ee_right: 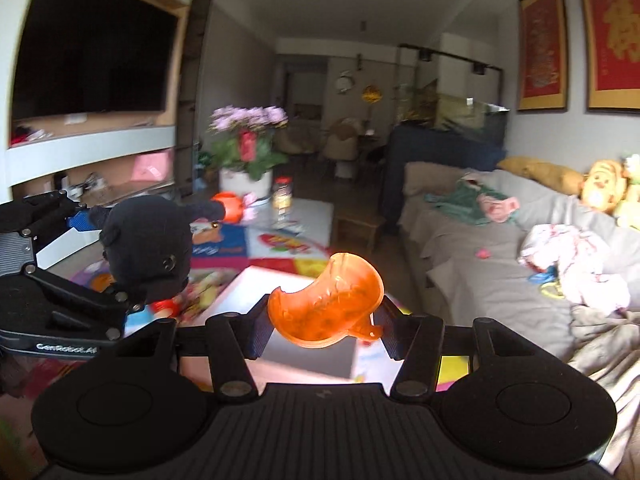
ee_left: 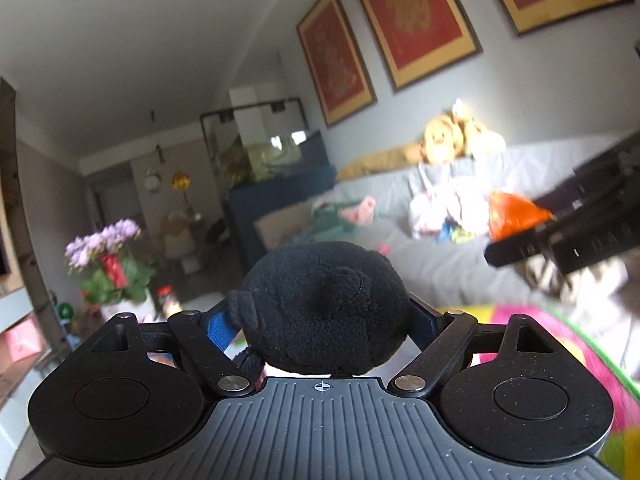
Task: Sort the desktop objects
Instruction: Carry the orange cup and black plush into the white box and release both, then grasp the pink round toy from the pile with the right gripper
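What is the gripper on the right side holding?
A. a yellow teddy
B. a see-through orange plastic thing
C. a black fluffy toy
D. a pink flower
B: the right gripper has its fingers closed on the orange plastic piece, while the black plush toy sits in the left gripper.

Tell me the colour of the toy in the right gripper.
Translucent orange toy, clearest in the right wrist view.

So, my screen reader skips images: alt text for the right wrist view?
The right gripper holds an orange toy above a white table. At left, the left gripper holds a black plush; a grey sofa sits right.
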Demonstrator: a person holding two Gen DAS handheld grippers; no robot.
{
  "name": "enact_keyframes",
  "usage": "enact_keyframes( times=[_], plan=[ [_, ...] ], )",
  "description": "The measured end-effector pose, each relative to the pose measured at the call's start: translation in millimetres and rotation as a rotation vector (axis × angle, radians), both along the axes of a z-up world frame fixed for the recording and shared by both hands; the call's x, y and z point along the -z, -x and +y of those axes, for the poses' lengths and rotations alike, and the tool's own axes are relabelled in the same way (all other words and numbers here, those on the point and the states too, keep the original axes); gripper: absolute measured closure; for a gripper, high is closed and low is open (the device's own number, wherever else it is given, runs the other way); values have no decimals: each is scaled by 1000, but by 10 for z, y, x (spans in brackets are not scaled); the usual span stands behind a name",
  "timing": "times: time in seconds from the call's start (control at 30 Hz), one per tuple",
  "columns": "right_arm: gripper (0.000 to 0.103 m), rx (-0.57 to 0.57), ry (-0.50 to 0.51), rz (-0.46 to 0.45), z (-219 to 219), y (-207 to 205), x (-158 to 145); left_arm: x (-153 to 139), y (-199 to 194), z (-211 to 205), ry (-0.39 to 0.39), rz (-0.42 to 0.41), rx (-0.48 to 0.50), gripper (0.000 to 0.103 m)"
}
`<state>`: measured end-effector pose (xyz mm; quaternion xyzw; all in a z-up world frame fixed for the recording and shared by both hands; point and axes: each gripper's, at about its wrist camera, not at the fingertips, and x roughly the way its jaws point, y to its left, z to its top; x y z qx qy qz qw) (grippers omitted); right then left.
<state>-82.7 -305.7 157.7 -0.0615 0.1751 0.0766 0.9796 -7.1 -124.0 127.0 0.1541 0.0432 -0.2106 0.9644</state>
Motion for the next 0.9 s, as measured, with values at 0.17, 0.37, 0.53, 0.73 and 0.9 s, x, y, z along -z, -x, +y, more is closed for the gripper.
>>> enact_keyframes(
  times=[0.17, 0.37, 0.53, 0.73, 0.9],
  plan=[
    [49, 42, 1, 1, -84, -376, 8, 161, -476, -74, 23, 114, 29, 4],
    [49, 12, 7, 52, -46, -762, 180, 597, -457, 456, 65, 315, -47, 2],
    [50, -20, -60, 117, 127, -1175, 302, 809, -365, 903, 59, 415, -147, 0],
    [44, -43, -111, 162, 401, -1666, 328, 927, -320, 1184, 71, 457, -257, 0],
    [40, -70, -61, 121, 634, -1585, 276, 1072, -355, 1429, 70, 493, -382, 0]
  ],
)
